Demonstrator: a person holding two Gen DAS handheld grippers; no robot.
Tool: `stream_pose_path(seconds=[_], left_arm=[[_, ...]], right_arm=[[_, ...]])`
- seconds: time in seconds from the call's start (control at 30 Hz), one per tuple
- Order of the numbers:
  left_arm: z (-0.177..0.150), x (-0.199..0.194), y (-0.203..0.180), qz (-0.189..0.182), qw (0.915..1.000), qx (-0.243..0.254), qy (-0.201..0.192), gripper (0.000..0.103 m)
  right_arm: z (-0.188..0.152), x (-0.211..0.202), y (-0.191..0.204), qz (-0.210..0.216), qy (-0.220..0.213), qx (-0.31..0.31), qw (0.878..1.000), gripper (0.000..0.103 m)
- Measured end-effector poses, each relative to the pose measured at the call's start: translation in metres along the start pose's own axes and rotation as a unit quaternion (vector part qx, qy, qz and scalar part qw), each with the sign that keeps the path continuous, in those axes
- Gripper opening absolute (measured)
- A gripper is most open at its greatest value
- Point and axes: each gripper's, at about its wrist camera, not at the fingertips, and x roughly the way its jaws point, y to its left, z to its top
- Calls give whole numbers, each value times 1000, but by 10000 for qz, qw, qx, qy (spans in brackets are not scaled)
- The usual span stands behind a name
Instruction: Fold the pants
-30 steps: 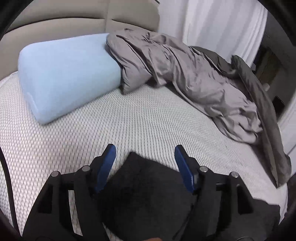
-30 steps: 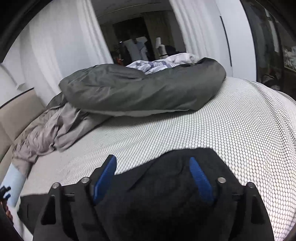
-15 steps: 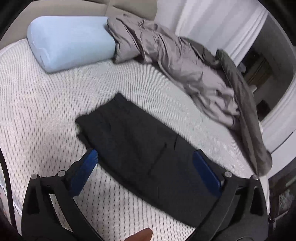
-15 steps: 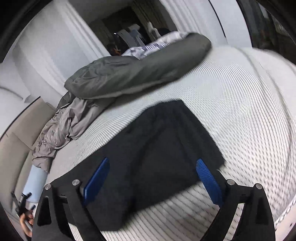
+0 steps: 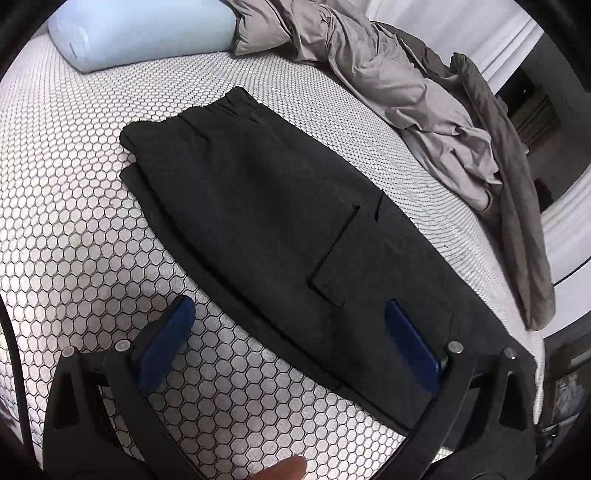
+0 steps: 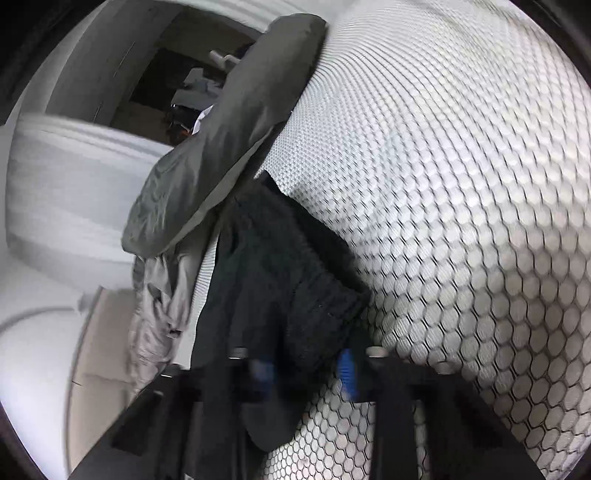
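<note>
Dark grey pants [image 5: 280, 206] lie folded lengthwise on the white honeycomb-patterned mattress [image 5: 74, 206], waistband toward the pillow. My left gripper [image 5: 291, 332] is open and empty, held above the near edge of the pants. In the right wrist view the picture is tilted and blurred. My right gripper [image 6: 306, 369] has its blue pads close together on a bunched end of the pants [image 6: 280, 288].
A light blue pillow [image 5: 140, 29] lies at the head of the bed. A crumpled grey duvet [image 5: 399, 81] and a dark green blanket [image 6: 221, 147] run along the far side. A fingertip [image 5: 284, 469] shows at the bottom edge.
My left gripper has risen and pulled back, opening wide. My right gripper has rolled sideways, dropped to the pants' end and closed from wide open.
</note>
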Motion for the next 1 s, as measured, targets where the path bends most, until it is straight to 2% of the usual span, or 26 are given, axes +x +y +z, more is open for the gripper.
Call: stream_pose_path(seconds=[0.07, 0.13, 0.2, 0.27, 0.3, 0.4, 0.47, 0.5, 0.53, 0.57, 0.67, 0.73, 0.83, 0.9, 0.93, 0.97, 1.0], left_arm=[[-5, -2, -2, 69, 10000, 38, -28, 101], [0, -3, 0, 118, 9999, 51, -64, 101], [1, -7, 3, 220, 9996, 139, -118, 101], [7, -9, 7, 361, 9990, 214, -167, 101], [8, -14, 11, 397, 9988, 192, -206, 101], [16, -28, 29, 246, 9993, 16, -270, 101], [17, -37, 42, 161, 9993, -177, -297, 101], [15, -41, 50, 85, 9989, -320, -330, 101], [15, -41, 53, 41, 9987, -402, -297, 96], [14, -41, 57, -98, 9987, -467, -186, 87], [13, -31, 54, -529, 9977, -402, 161, 70], [11, -21, 46, -704, 9963, -333, 360, 69], [11, -5, 33, -618, 9967, -313, 426, 68], [14, 0, 27, -543, 9976, -320, 282, 39], [16, 2, 24, -428, 9983, -309, 230, 14], [18, 3, 23, -353, 9988, -326, 131, 6], [18, 1, 23, -442, 9984, -362, 22, 4]], right_arm=[[0, -20, 28, -48, -334, -725, 9968, 18], [3, -38, 48, -419, -572, -1331, 9886, 17], [10, -38, 38, -913, -608, -1144, 9874, 18], [14, -25, 19, -1613, -434, -1024, 9806, 34], [14, -20, 7, -1907, -294, -908, 9770, 34], [13, -36, -7, -1215, -211, -501, 9911, 37], [10, -54, -10, -984, -351, -426, 9936, 50], [7, -60, -11, -974, -413, -432, 9934, 51], [2, -65, -11, -942, -413, -458, 9936, 51], [-4, -68, -10, -843, -315, -499, 9947, 51], [-15, -65, -5, -489, 35, -508, 9975, 52], [-21, -59, 0, -470, 215, -630, 9967, 52], [-29, -40, 9, -538, 401, -669, 9955, 54], [-32, -28, 8, -566, 461, -684, 9950, 54], [-29, -21, 9, -577, 439, -697, 9949, 54], [-26, -21, 4, -588, 410, -690, 9950, 54], [-26, -20, 3, -609, 379, -656, 9953, 54]])
